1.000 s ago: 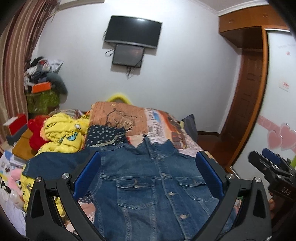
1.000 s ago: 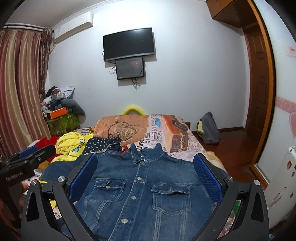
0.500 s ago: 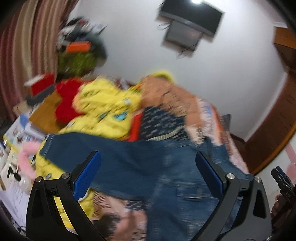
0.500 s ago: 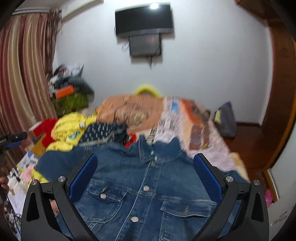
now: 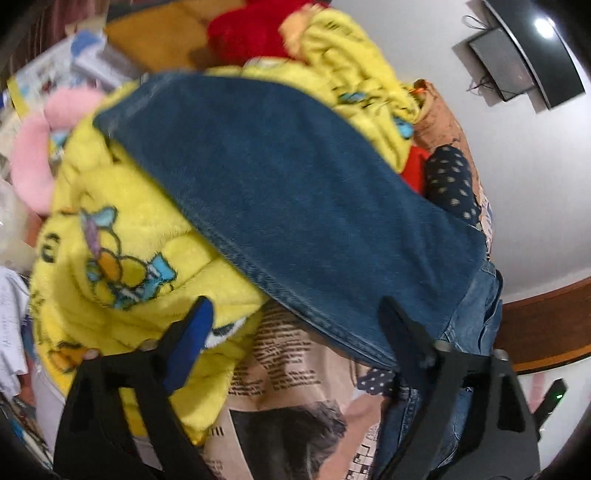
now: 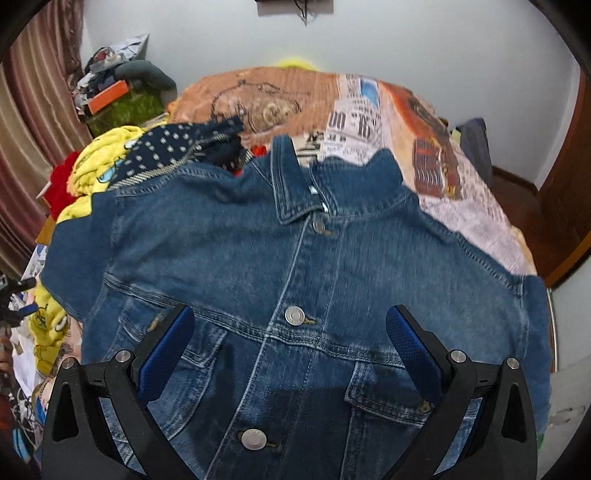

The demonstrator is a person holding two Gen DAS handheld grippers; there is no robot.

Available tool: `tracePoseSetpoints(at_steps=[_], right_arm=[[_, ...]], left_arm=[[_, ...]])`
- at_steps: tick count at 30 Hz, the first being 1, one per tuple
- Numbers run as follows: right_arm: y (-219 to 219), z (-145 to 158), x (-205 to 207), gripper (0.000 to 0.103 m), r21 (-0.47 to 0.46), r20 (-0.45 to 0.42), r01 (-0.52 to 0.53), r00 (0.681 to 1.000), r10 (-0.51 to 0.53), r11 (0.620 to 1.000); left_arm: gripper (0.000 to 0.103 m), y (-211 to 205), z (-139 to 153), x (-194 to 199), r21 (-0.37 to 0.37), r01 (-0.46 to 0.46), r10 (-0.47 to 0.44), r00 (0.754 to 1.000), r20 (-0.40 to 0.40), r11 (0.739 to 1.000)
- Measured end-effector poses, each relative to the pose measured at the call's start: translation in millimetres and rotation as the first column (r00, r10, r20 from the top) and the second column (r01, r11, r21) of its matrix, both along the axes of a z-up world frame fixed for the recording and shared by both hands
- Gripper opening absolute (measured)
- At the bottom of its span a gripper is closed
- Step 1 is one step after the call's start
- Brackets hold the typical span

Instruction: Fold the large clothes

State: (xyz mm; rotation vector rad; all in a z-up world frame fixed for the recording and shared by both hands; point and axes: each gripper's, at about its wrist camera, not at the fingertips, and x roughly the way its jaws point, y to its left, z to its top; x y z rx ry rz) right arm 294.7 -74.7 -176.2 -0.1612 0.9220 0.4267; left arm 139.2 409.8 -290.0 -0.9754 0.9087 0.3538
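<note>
A blue denim jacket (image 6: 295, 258) lies front up and buttoned on the bed, collar toward the far wall. Its one sleeve (image 5: 295, 192) stretches out over a yellow fleece garment (image 5: 122, 236). My left gripper (image 5: 295, 328) points steeply down at the sleeve's near edge, which sits between the closing jaws. The pads are apart from the cloth. My right gripper (image 6: 291, 343) hangs open over the jacket's chest between the two pockets, with nothing held.
The bedsheet (image 6: 472, 206) has a newspaper print. A navy dotted cloth (image 6: 166, 147), red plush (image 5: 251, 29) and pink plush (image 5: 33, 155) crowd the bed's left side. Curtains (image 6: 33, 110) hang at left, a wooden door (image 6: 569, 206) at right.
The left gripper swung down and left from the jacket's front to the sleeve, rolling as it went, and its jaws narrowed. The right gripper dropped closer over the jacket's chest, still open.
</note>
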Motion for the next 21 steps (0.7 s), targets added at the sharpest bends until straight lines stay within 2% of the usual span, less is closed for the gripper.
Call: tracePoseSetpoints(at_steps=[4, 6, 9, 14, 18, 21], right_arm=[[-4.1, -4.0, 6.4, 0.103, -0.011, -0.018, 0.025, 1.000, -0.025, 1.000], [-5.0, -5.7, 8.8, 0.103, -0.011, -0.025, 0.031, 0.999, -0.031, 0.999], [-6.2, -7.1, 11.7, 0.103, -0.012, -0.037, 0.037, 0.999, -0.037, 0.999], [-7.6, -6.8, 14.2, 0.103, -0.010, -0.040, 0.050, 0.998, -0.050, 0.999], [-10.8, -1.3, 12.4, 0.103, -0.004, -0.019, 0.053, 0.998, -0.053, 0.999], [-14.5, 5.5, 9.5, 0.103, 0.002, -0.003, 0.055, 0.999, -0.055, 0.999]], left_arm=[[0.079, 18.4, -20.1, 3.1, -0.022, -0.044, 0.044, 0.999, -0.001, 0.999], [0.071, 27.1, -29.2, 8.0, -0.019, -0.063, 0.063, 0.998, -0.014, 0.998], [0.066, 38.7, -38.5, 17.0, -0.011, -0.082, 0.081, 0.996, -0.036, 0.997], [0.064, 38.2, -36.3, 34.3, 0.096, -0.063, 0.070, 0.995, -0.077, 0.993], [0.034, 27.2, -16.4, 40.5, 0.197, -0.057, 0.076, 0.993, -0.087, 0.979], [0.021, 22.0, 5.3, 39.4, 0.250, -0.063, 0.086, 0.993, -0.083, 0.966]])
